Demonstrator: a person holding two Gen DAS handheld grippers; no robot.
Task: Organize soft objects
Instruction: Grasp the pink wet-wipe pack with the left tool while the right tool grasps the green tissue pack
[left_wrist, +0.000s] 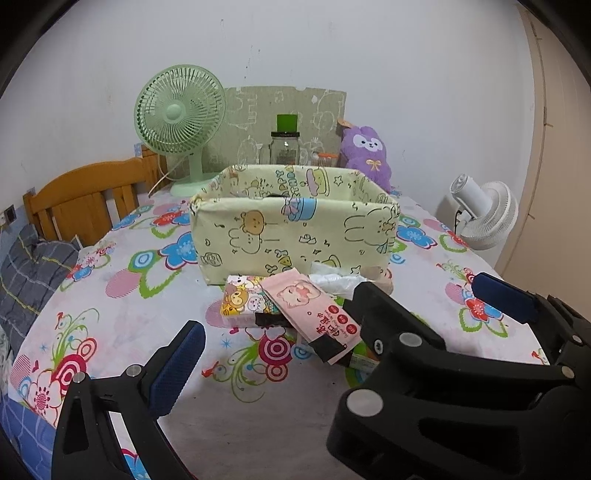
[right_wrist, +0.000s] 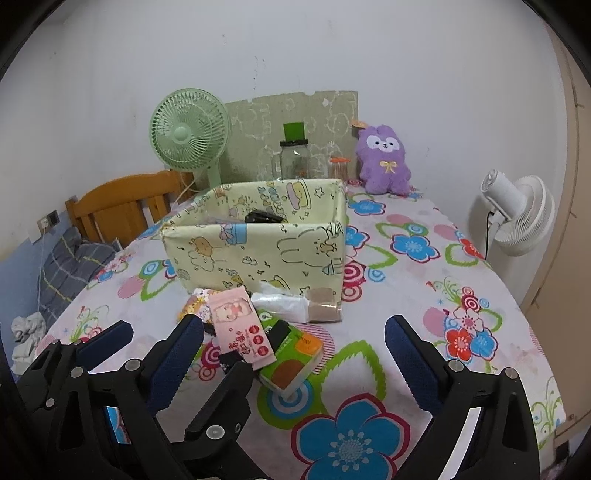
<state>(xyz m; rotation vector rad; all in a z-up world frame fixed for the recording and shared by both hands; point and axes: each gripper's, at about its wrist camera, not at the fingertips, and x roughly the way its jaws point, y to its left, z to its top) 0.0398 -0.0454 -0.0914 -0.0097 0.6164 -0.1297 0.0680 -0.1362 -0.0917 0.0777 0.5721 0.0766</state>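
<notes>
Left wrist view: hovering nearest the lens, left gripper, blue-padded fingers spread wide, gripping nothing, touching nothing; crossing in from the right, right gripper, likewise gaping and empty. Lying just beyond on the flowered tablecloth, heaped against the front wall of the fabric storage box: pink tissue pack overlapping cartoon tissue pack, with crumpled white plastic bag behind. Standing at the back, well apart: green fan, glass jar, purple plush toy. Right wrist view: filling the foreground, right gripper, jaws standing far apart, holding nothing; sitting alongside at lower left, left gripper, equally open. Resting between the right fingers' reach and the box: pink tissue pack draped over green-and-orange tissue pack, beige roll touching the box's corner. Showing inside the box, something dark, too hidden for naming. Handling, judged: packs looking light, squashy, film-wrapped and probably slippery; pinching across the short width at mid-length seeming safest, top pink pack first, squeezing gently so as not to crush or dislodge those beneath.
</notes>
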